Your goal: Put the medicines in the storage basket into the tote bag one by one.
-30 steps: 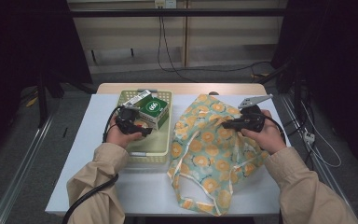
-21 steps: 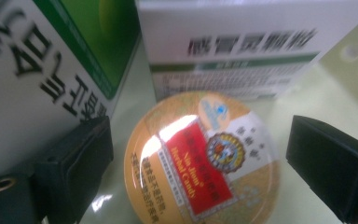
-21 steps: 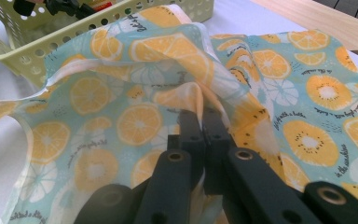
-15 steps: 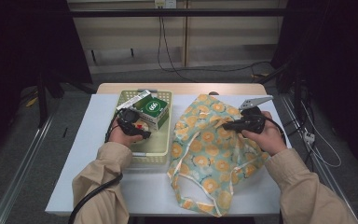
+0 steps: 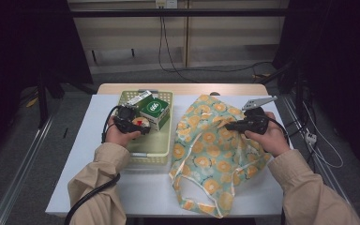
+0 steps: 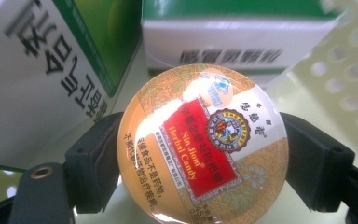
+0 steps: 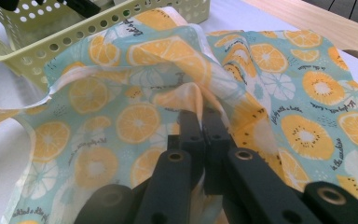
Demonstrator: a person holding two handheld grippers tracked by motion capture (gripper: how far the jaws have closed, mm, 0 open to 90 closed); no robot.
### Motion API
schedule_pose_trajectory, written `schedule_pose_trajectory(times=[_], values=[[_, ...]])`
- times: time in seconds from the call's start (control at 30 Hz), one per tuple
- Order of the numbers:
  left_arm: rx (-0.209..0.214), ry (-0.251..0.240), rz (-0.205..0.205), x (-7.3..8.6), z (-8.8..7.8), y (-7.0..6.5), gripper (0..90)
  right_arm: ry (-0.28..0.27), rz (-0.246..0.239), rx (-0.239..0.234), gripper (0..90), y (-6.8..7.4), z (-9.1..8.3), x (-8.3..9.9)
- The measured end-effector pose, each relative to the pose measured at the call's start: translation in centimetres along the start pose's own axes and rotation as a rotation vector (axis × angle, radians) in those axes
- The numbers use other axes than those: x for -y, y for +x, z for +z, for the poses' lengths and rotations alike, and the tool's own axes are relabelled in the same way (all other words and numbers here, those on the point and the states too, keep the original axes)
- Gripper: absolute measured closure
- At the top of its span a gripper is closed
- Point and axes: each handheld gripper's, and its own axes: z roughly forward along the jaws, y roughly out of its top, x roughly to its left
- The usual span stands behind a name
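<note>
The left gripper (image 6: 200,154), low in the basket (image 5: 166,152), has just been closing around a candy tin (image 6: 203,142), boxes (image 6: 46,70) close behind; the right gripper (image 7: 200,116) pinches the bag (image 7: 121,116).

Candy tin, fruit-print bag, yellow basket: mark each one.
candy tin (image 6: 201,142), left gripper view, on the red label of its lid.
fruit-print bag (image 5: 215,154), high view, on the middle of the cloth.
yellow basket (image 5: 152,149), high view, on its bare near floor.

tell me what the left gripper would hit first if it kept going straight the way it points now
Most likely the white and green box just past the round candy tin that sits between the left gripper jaws, which have just been closing. Depth is hard to judge; the basket wall lies behind.
</note>
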Motion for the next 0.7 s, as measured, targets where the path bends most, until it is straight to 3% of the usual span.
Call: schedule_pose_trajectory(times=[0.1, 0.4, 0.7], values=[[0.012, -0.018, -0.003, -0.4, -0.8, -0.1, 20.4, 0.006, 0.002, 0.000, 89.8, 0.0, 0.2, 0.0], [0.076, -0.056, 0.051, -2.3, -4.7, -2.1, 20.5, 0.019, 0.001, 0.001, 89.8, 0.0, 0.9, -0.1], [0.183, -0.109, 0.120, -3.6, -7.4, -6.0, 20.5, 0.016, 0.009, 0.006, 89.9, -0.1, 1.0, -0.2]])
